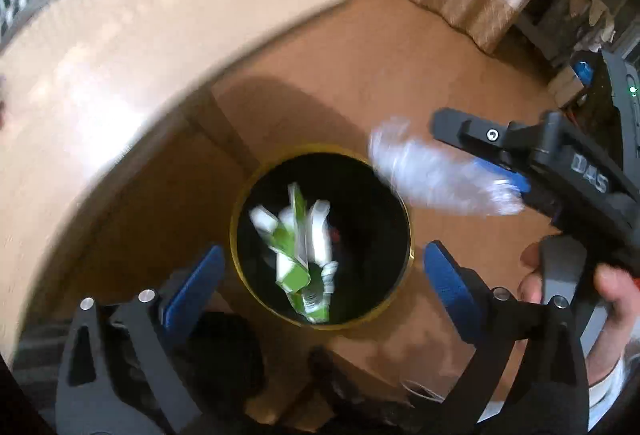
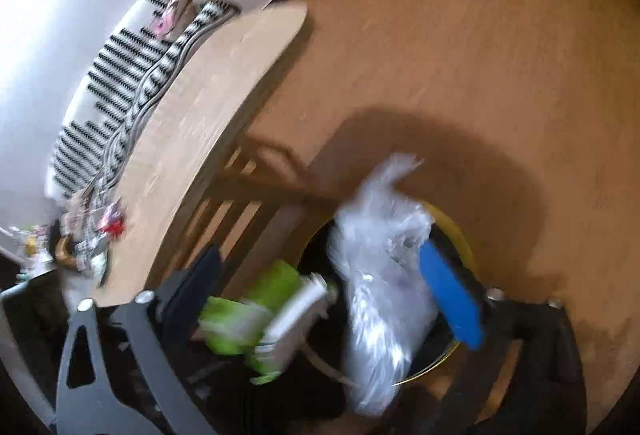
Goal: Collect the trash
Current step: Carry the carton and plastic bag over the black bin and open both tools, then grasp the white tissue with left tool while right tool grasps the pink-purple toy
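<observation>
Green-and-white carton (image 1: 304, 259): inside the bin (image 1: 400, 195), lying tilted against the dark interior, edges blurred. In the left wrist view it sits between and beyond the two blue pads of the left tongs (image 1: 320, 275); no pad touches it. Left tongs released, jaws spread wide, positioned directly over the bin mouth.

Clear plastic bag (image 1: 432, 179): crumpled, blurred, over the bin's rim on the side toward the right tongs (image 1: 504, 171). In the right wrist view the bag (image 2: 380, 275) lies between the jaws of the right tongs (image 2: 332, 295), against or just beside the blue pad (image 2: 452, 299) on the right; contact cannot be resolved through the blur. The opposite jaw stands well clear of it. Right tongs released, jaws wide, no clamp on the bag. The same view shows the carton (image 2: 260, 319) just left of the bag, above the bin (image 2: 456, 227).

A hand (image 1: 592, 291) holds the right tongs' grip.

Bin: round, black inside, yellow rim, standing on the brown floor (image 1: 400, 75) just beside the light wood worktop (image 1: 140, 35). A striped cushion (image 2: 108, 91) lies beyond the worktop (image 2: 208, 107).
</observation>
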The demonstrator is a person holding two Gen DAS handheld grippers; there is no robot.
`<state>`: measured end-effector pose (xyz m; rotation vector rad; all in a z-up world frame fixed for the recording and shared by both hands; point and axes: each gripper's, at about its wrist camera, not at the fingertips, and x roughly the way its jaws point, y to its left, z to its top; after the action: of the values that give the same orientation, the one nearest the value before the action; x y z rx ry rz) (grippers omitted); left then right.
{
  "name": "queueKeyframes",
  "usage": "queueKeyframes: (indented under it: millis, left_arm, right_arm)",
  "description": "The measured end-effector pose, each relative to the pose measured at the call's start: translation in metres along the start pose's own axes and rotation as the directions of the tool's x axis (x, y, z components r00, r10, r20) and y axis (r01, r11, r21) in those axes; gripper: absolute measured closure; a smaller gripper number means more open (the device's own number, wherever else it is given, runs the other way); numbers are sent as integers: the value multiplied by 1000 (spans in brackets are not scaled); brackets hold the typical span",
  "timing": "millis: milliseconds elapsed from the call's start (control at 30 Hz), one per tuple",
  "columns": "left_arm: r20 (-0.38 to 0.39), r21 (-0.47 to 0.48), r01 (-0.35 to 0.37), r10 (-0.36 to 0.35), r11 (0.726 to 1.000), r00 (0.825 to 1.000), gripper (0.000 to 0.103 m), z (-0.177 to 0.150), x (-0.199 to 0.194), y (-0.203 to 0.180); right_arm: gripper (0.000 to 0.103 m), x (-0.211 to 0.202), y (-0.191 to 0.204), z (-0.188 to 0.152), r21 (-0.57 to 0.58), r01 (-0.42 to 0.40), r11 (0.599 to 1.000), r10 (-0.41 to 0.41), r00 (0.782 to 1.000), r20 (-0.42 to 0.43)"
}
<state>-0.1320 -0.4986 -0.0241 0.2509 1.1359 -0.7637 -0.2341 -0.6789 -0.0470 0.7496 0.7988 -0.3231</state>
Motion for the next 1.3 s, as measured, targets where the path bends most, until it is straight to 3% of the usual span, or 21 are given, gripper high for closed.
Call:
queueKeyframes:
  millis: [100, 167, 300, 367, 500, 533, 667, 767, 933, 1000, 1133, 1300]
  left_arm:
    - [39, 3, -58, 58, 998, 998, 6, 7, -21, 15]
    - [109, -44, -94, 99, 995, 989, 6, 6, -47, 37]
    - [217, -223, -197, 246, 955, 945, 6, -4, -103, 110]
    - [227, -358, -268, 362, 894, 904, 6, -23, -133, 164]
    - [193, -505, -354, 503, 787, 843, 6, -58, -170, 240]
    - [167, -558, -369, 536, 743, 827, 6, -73, -181, 266]
    - [112, -720, -320, 558, 616, 822, 6, -115, -206, 336]
    - [111, -785, -273, 561, 556, 821, 6, -120, -218, 375]
    - [95, -793, -278, 560, 543, 823, 6, -94, -211, 419]
    - [89, -788, -283, 556, 547, 827, 6, -73, -197, 434]
    - [64, -752, -311, 533, 582, 844, 6, -39, -162, 465]
    - [31, -718, -365, 551, 593, 834, 6, -26, -144, 481]
  right_arm:
    - [6, -5, -3, 4, 33, 69, 997, -71, 997, 39]
    - [6, -4, 1, 3, 32, 80, 996, -82, 995, 49]
    - [7, 7, 31, -5, -48, 90, 995, -88, 995, 51]
    - [7, 17, 57, -6, -108, 82, 991, -78, 996, 44]
    - [7, 30, 127, -14, -242, -4, 970, 6, 1000, 7]
    - [7, 34, 153, -19, -292, -34, 956, 34, 999, -7]
    - [7, 50, 239, -33, -436, -117, 892, 102, 993, -57]
    - [7, 59, 297, -45, -510, -184, 841, 160, 983, -90]
    - [7, 94, 377, -55, -653, -175, 737, 161, 984, -83]
    - [7, 121, 404, -51, -663, -167, 730, 143, 985, -92]
    - [7, 175, 441, -46, -660, -180, 729, 105, 983, -152]
    - [7, 215, 451, -63, -724, -196, 661, 67, 977, -203]
